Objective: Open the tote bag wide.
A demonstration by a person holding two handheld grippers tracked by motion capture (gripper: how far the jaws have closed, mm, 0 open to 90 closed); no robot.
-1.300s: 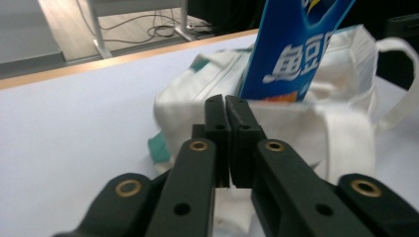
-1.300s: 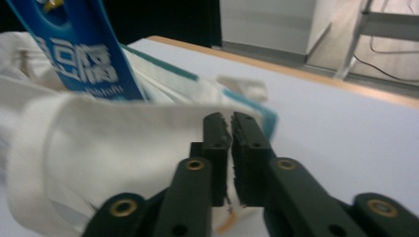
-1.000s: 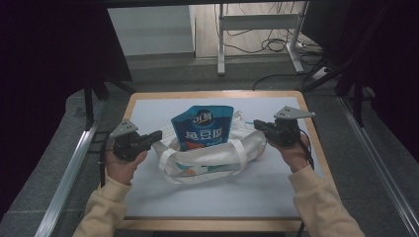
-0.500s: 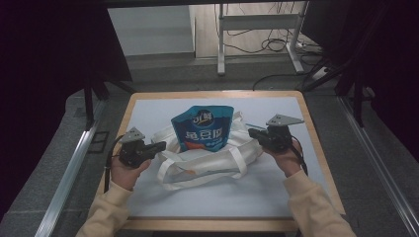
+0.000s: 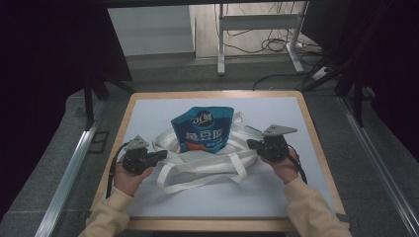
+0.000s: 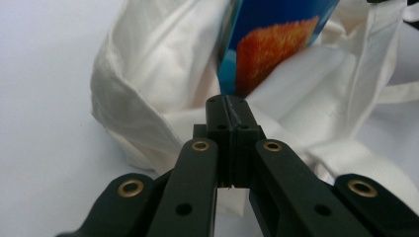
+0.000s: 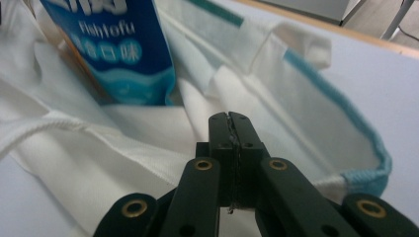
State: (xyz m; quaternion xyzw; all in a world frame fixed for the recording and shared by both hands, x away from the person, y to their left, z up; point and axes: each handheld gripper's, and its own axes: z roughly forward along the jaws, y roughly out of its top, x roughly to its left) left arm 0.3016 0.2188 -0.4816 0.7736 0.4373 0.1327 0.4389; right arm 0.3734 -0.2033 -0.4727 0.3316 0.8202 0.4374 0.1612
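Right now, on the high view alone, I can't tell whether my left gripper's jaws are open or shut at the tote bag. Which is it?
Observer: Shut. In the left gripper view the left gripper has its jaws pressed together, tips at the white tote bag. I cannot tell whether any cloth is pinched.
Operator: And the right one?
Observer: The right gripper is shut too. Its tips sit over the bag's cloth, just below the blue pouch.
Operator: Anything on the bag's rim on that side?
Observer: A light blue trim runs along its edge, to the right of the jaws in the right gripper view.
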